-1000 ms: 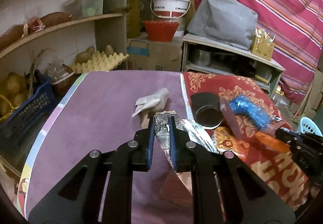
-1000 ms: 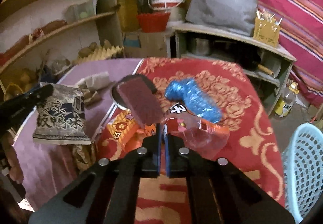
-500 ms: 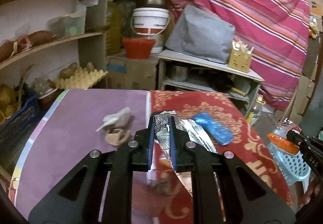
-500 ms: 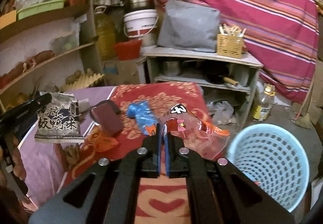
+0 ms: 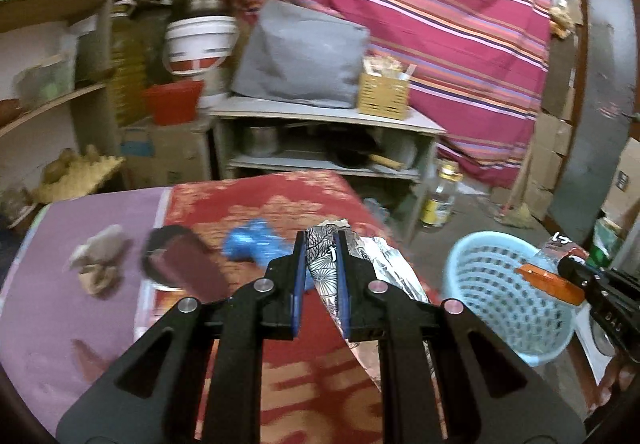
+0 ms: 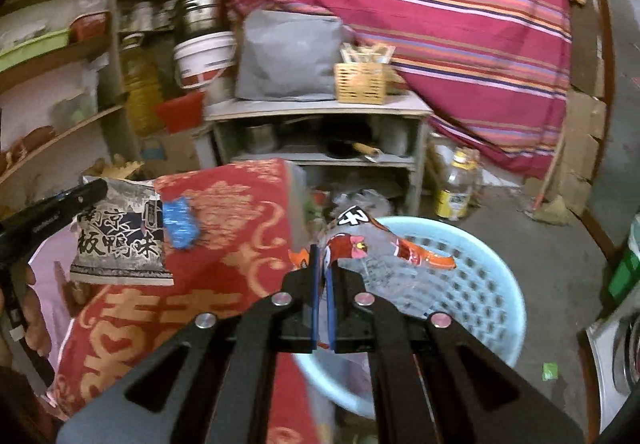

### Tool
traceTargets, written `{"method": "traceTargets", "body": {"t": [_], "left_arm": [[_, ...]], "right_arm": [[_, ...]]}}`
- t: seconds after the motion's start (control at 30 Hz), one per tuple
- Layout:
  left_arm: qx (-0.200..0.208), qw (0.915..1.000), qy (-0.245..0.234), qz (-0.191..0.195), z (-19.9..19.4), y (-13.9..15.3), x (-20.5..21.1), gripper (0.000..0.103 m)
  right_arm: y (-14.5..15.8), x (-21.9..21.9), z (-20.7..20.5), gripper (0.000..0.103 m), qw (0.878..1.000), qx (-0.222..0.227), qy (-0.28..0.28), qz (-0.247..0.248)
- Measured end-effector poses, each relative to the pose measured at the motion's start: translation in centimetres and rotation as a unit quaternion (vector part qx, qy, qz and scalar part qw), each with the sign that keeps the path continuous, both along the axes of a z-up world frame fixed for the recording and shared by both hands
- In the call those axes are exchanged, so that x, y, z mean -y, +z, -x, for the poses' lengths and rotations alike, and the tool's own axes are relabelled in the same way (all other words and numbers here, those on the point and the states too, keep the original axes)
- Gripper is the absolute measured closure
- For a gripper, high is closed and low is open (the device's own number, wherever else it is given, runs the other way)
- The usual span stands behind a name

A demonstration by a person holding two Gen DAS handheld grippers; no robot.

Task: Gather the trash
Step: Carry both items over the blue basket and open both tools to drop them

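Left wrist view: left gripper [image 5: 320, 268] is clamped on a foil snack bag [image 5: 326, 256], silver inside and printed black-and-white outside, held by its upper edge with the rest hanging down past the right finger. Bag is above the red-patterned tabletop [image 5: 304, 384], not yet at the blue basket [image 5: 504, 296] standing on the floor to the right. Left on the tabletop: a crumpled blue wrapper [image 5: 248, 246], a dark maroon packet [image 5: 188, 268] lying over a round dark lid, and a pale crumpled tissue [image 5: 98, 258] on the purple part. Right gripper [image 5: 576, 276] shows at the right edge with its orange-trimmed load over the basket rim.

Right wrist view: right gripper [image 6: 322, 264] is pressed together on a clear plastic wrapper [image 6: 372, 248] with red and orange print. Wrapper hangs directly over the basket [image 6: 472, 284] opening. Foil bag [image 6: 120, 232] is visible at left in the other gripper [image 6: 84, 195], above the tabletop [image 6: 224, 284] edge.

Handling judgement: both items are thin film, very light, limp and somewhat slick; they will flutter instead of dropping straight. Edge pinch suffices, no crushing risk. Release low over the basket centre so the wrapper does not cling to a finger pad or drift past the rim. Remaining tabletop pieces likely take the same corner or fold pinch.
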State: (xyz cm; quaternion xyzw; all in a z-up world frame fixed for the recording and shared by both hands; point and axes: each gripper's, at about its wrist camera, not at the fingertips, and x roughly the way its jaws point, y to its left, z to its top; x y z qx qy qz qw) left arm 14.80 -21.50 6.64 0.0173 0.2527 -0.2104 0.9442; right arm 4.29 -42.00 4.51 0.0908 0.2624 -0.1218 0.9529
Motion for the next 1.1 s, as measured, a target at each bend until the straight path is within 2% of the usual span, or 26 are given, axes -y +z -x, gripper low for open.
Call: {"method": "traceTargets", "body": {"t": [0.43, 0.73, 0.87, 0.97, 1.1], "left_arm": [[-0.016, 0.9959, -0.088, -0.008, 1.3, -2.5, 11.9, 0.091], [-0.039, 0.9938, -0.102, -0.022, 0.5, -4.8, 16.4, 0.089], [-0.043, 0.9938, -0.099, -0.026, 0.2, -5.0, 16.7, 0.074], [-0.039, 0.9947, -0.090, -0.030, 0.2, -4.9, 16.5, 0.055], [-0.028, 0.9966, -0.071, -0.032, 0.2, -4.3, 14.9, 0.041]], "right_arm": [[-2.2, 7.0, 1.9, 0.100, 0.998, -0.019, -0.049, -0.025], [-2.8, 8.7, 2.1, 0.100, 0.997, -0.027, -0.058, -0.031], [-2.9, 8.8, 2.0, 0.100, 0.997, -0.027, -0.057, -0.032], [-3.0, 8.7, 1.9, 0.100, 0.998, -0.029, -0.055, -0.033], [-3.2, 8.5, 1.3, 0.100, 0.998, -0.031, -0.051, -0.034]]}}
